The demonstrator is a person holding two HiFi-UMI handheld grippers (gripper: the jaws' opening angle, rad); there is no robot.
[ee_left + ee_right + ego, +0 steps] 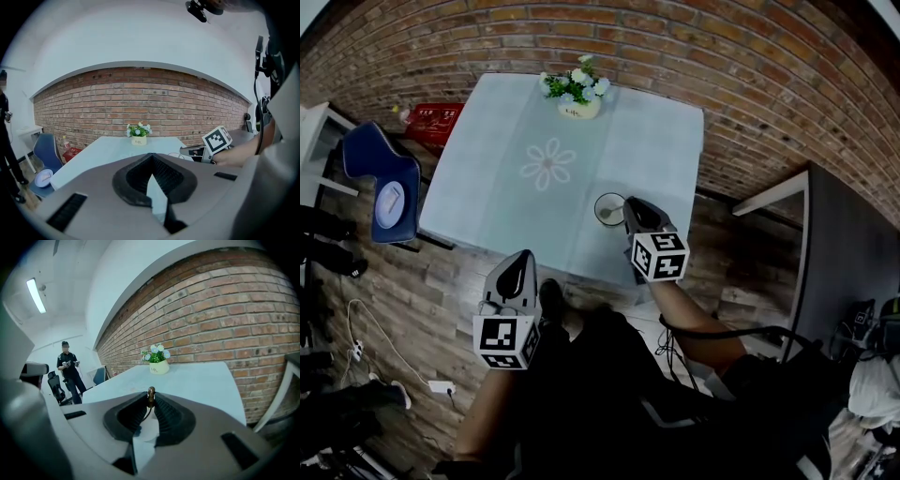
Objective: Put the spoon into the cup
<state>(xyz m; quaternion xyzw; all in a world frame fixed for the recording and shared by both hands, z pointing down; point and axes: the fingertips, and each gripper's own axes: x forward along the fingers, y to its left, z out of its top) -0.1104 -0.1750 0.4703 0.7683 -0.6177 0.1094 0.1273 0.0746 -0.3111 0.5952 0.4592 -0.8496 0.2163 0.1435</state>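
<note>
A clear glass cup (608,208) stands near the front right edge of the pale table (487,187). My right gripper (630,206) sits just right of the cup's rim, shut on the bronze end of the spoon handle (151,393). The rest of the spoon drops out of sight below the jaws. A pale shape lies inside the cup in the head view. My left gripper (525,260) hangs in front of the table's edge, over the floor, shut with nothing in it. In the left gripper view the right gripper (194,151) shows at the right.
A flower pot (578,98) stands at the table's far edge against the brick wall. A blue chair (384,183) and a red crate (436,120) are left of the table, and a grey cabinet (844,244) is on the right. A person (70,369) stands far off.
</note>
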